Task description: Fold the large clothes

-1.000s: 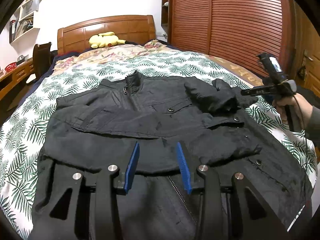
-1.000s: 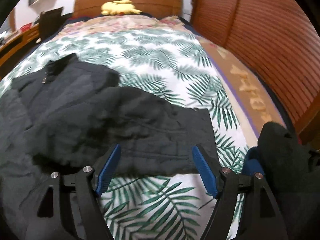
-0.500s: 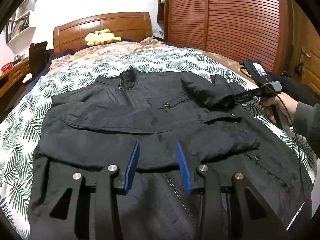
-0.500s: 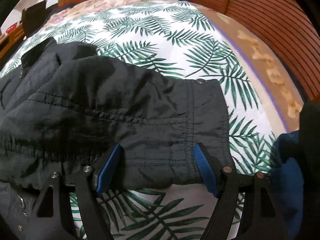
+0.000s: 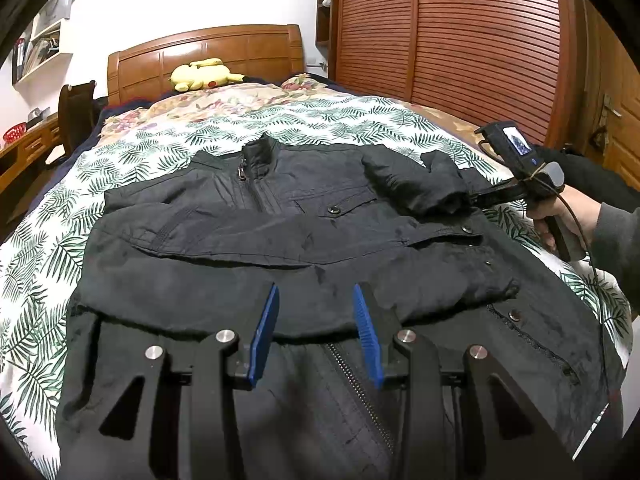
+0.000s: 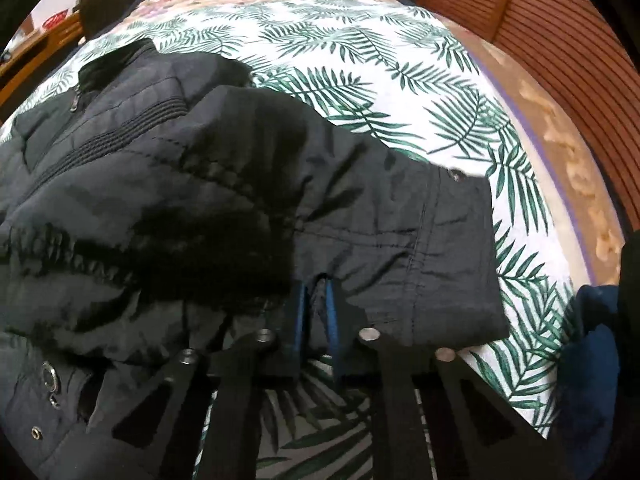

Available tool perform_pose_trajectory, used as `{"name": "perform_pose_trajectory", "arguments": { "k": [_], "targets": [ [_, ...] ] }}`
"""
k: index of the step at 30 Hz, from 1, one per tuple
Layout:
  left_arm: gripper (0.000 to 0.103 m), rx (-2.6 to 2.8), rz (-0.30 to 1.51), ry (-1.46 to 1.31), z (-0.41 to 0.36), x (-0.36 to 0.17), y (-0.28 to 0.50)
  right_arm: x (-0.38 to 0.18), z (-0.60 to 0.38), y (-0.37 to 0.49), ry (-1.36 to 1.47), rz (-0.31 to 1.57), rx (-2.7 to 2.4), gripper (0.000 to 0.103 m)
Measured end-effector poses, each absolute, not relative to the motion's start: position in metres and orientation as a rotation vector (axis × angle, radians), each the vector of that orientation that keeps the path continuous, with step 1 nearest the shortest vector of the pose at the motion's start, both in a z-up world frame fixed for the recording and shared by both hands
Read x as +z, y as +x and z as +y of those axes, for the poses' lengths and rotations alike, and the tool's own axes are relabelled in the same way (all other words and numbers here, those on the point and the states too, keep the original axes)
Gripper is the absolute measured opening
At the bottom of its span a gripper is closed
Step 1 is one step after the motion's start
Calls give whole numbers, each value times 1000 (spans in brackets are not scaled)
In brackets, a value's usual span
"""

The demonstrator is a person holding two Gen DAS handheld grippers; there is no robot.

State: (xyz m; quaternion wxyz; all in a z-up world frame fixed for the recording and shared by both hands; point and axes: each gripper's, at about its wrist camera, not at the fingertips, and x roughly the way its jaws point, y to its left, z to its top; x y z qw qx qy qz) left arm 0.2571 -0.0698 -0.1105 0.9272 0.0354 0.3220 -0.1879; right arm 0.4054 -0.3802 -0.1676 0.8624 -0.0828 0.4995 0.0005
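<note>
Black padded jacket [image 5: 304, 248] spread flat on palm-print bed cover [image 6: 384, 80], ready for folding; right tongs [image 6: 316, 312] just snapped onto sleeve cuff [image 6: 432, 256], pinching it for the fold-in; left tongs [image 5: 316, 300] hovering half-spread, empty, above the hem

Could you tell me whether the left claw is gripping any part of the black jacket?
No, the left claw hovers with its blue fingers apart above the black jacket, pinching no fabric.
</note>
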Motion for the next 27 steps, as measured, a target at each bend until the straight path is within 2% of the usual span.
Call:
{"name": "perform_pose_trajectory", "arguments": {
  "k": [5,17,22,27],
  "targets": [
    [37,-387,645,71,-68,-106,252,-140,-368,395,-219,975,2,3],
    [37,-358,599,43,-39,-86,236,-29,-309,372,-336,749,63,2],
    [37,-333,589,32,-22,-81,228,-6,-265,356,-374,689,160,2],
    [37,-307,586,22,-6,-80,224,-8,-215,340,-424,674,261,2]
  ]
}}
